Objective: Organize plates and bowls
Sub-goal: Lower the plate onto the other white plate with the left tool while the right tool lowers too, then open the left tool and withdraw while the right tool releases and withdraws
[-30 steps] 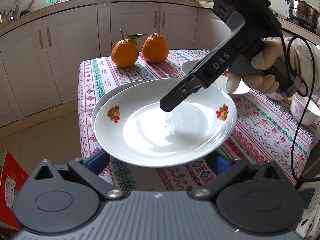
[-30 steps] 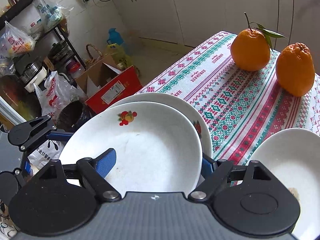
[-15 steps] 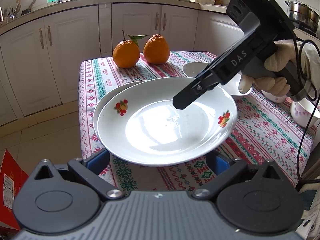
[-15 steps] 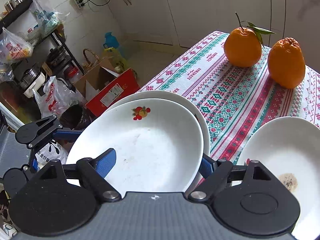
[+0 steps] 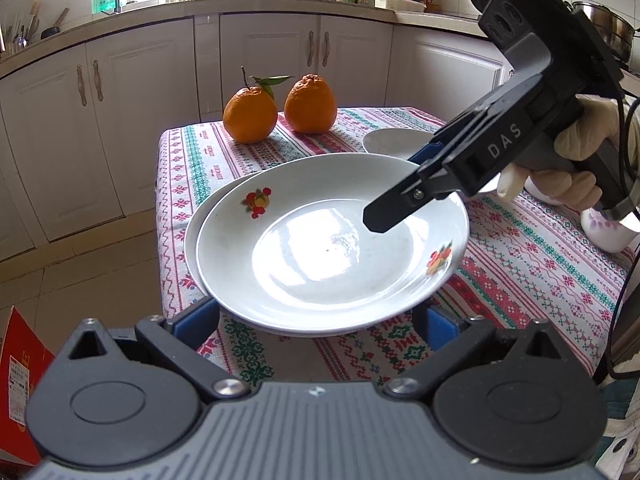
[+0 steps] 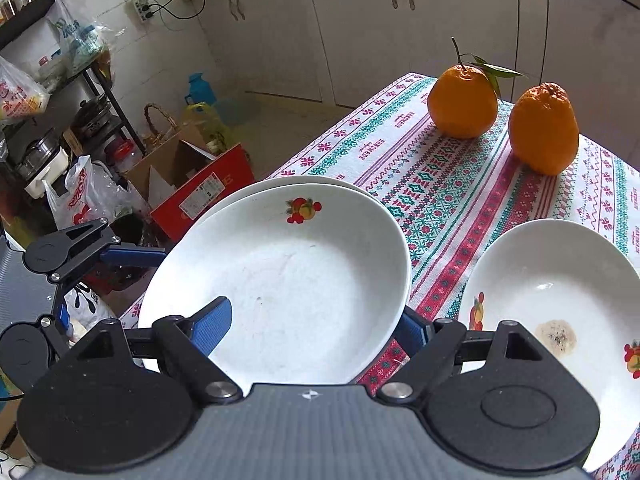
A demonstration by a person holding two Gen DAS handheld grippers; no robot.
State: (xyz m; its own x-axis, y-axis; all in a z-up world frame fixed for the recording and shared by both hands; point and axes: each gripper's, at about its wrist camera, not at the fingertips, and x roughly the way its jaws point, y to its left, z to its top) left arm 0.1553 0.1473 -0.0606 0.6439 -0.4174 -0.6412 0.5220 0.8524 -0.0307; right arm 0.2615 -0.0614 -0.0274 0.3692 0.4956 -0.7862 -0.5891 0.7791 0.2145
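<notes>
A white plate with fruit prints (image 5: 332, 248) (image 6: 288, 276) sits on top of a second white plate (image 5: 198, 220) (image 6: 320, 181) at the table's near-left corner. My right gripper (image 5: 400, 200) (image 6: 312, 324) is open, one finger over the top plate's inside and the other below its rim. My left gripper (image 5: 316, 320) is open, its blue pads at either side of the plate's near rim, mostly hidden under it. It also shows at the left edge of the right wrist view (image 6: 132, 256). A third white dish (image 6: 560, 312) (image 5: 396, 140) with a dark food stain lies to the right.
Two oranges (image 5: 250, 114) (image 5: 310, 104) stand at the table's far end on the patterned cloth (image 5: 532, 264). A white bowl with pink prints (image 5: 604, 228) is at the right edge. White cabinets (image 5: 132, 120) lie beyond; a red box (image 6: 204, 196) and bags are on the floor.
The right gripper has drawn back toward the plate's right rim. The left gripper's view has shifted a little back and left; the plates stay stacked.
</notes>
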